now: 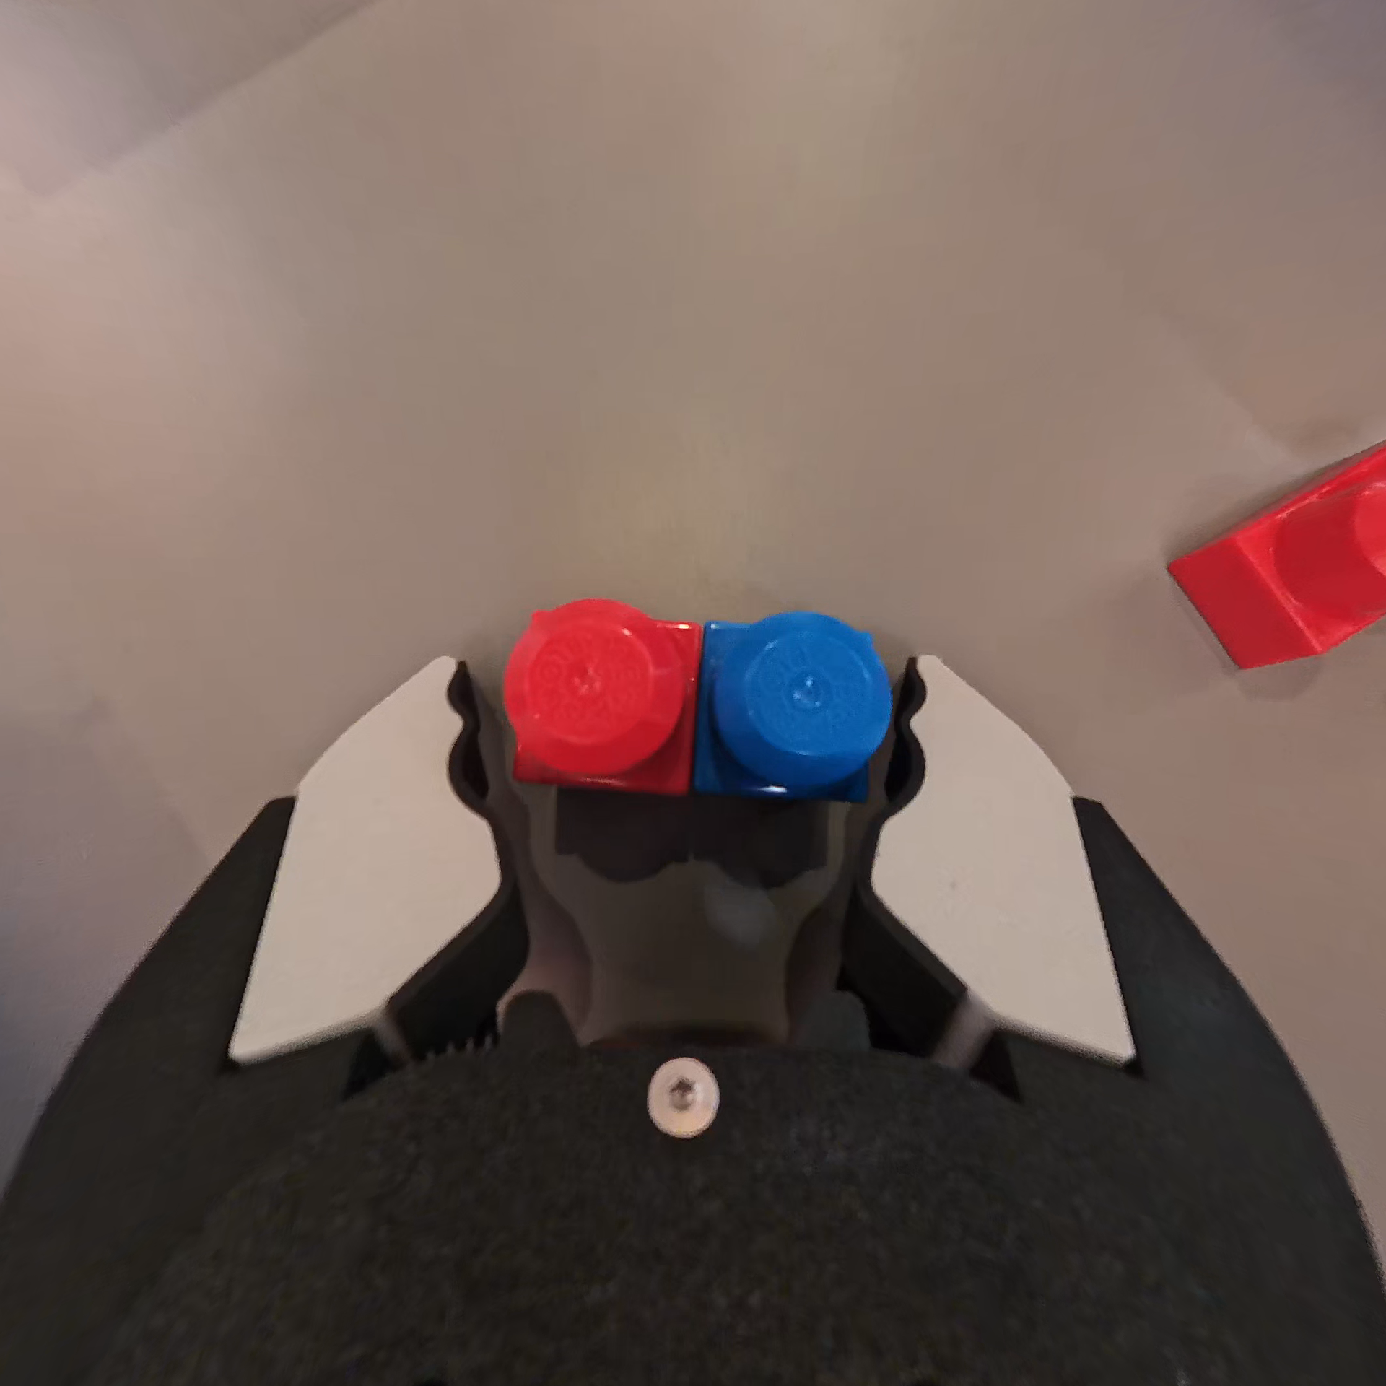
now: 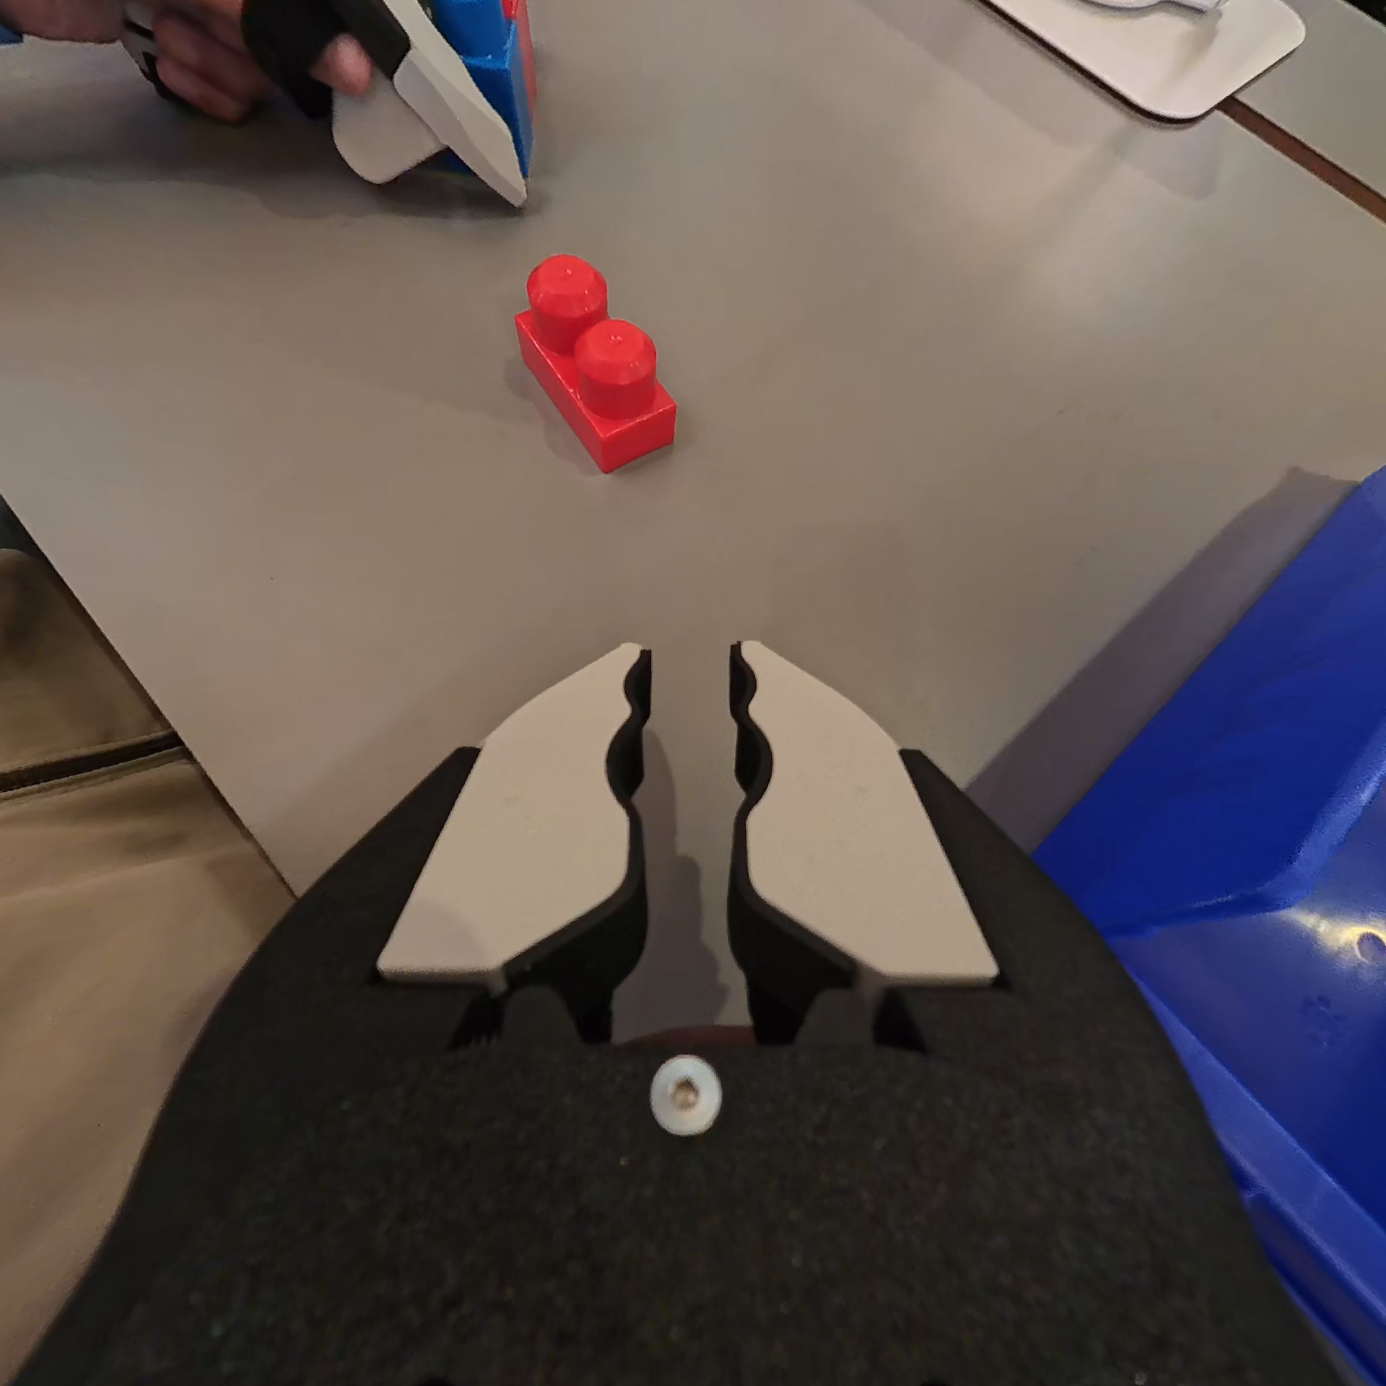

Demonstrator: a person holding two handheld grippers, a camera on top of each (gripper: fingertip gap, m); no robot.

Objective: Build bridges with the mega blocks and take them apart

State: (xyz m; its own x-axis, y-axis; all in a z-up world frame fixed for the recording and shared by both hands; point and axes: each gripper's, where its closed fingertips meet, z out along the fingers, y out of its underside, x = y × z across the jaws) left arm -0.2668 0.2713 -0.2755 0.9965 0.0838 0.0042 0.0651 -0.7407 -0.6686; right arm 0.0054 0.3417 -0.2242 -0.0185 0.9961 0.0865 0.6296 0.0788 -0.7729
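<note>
In the left wrist view I look straight down on a red one-stud block [image 1: 592, 697] and a blue one-stud block [image 1: 802, 697] standing side by side and touching on the grey table [image 1: 675, 337]. My left gripper [image 1: 684, 667] is open and straddles the pair, with a thin gap at each finger. It also shows far left in the right wrist view [image 2: 450, 172], around the blue block [image 2: 495, 67]. A red two-stud brick [image 2: 596, 375] lies alone mid-table, and at the right edge of the left wrist view [image 1: 1297, 570]. My right gripper [image 2: 690, 652] is narrowly open and empty, well short of that brick.
A blue plastic bin [image 2: 1237, 750] stands close on the right of my right gripper. A white flat mat [image 2: 1155, 45] lies at the far right. The table's edge [image 2: 112, 637] runs diagonally on the left. A gloved hand [image 2: 247, 52] holds the left gripper. Between my right fingertips and the red two-stud brick [image 2: 596, 375] there is roughly 10 cm.
</note>
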